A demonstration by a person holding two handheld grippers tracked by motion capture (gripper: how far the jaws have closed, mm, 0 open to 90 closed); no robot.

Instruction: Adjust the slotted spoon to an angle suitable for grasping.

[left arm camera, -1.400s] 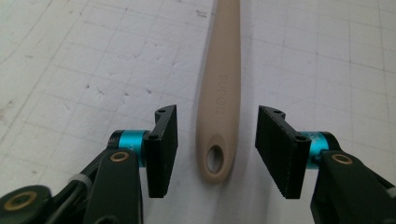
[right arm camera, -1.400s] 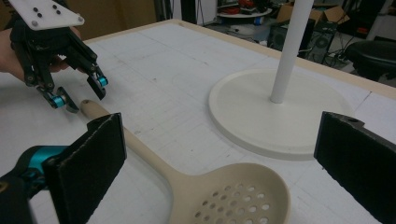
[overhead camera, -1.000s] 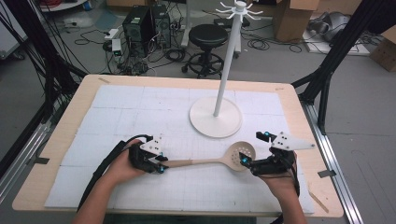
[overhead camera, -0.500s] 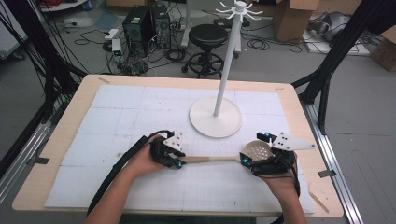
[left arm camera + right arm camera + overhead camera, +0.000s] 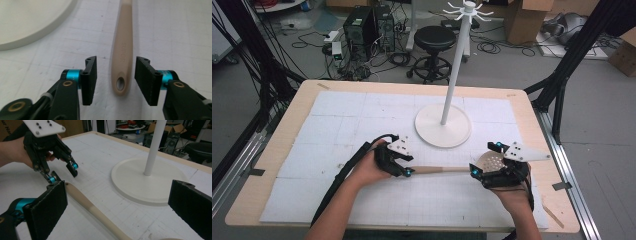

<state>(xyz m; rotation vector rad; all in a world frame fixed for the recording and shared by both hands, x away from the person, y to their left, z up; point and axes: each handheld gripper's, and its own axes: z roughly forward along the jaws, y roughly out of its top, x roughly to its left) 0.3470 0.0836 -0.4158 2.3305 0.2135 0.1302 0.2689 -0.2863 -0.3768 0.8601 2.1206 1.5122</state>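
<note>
Hidden or cut off:
- Losing the top of the white rack stand [image 5: 453,75] in the right gripper view, its pole running out of the upper edge there; in the left gripper view, catching just an arc of its base at upper left.
- Blurring the far end of the skimmer spoon's handle at the top of the left gripper view; cutting off the bowl at the bottom edge of the right gripper view.
- Hiding part of the perforated bowl behind the right gripper [image 5: 477,171] in the high view, lower right of centre.
- Reading raised lettering on the handle, too soft to make out.

Counts:
- One skimmer spoon [image 5: 447,169], one stand, two grippers, two hands.
- One hanging hole near the handle's tip.

Materials and shapes:
- Lying flat on the white gridded mat [image 5: 337,125], beige, matte, slender handle widening to a rounded tip; round bowl dotted with holes.
- Resting on a pale wooden table [image 5: 292,115] with rounded corners.
- Showing black ribbed pads with teal pins on both grippers.

Claws:
- Left gripper [image 5: 115,80]: released, jaws having just been opening, standing either side of the handle's tip with a clear gap on each side, touching nothing.
- Right gripper: spread wide at the bowl end, pads well apart in its own view, gripping nothing.
</note>
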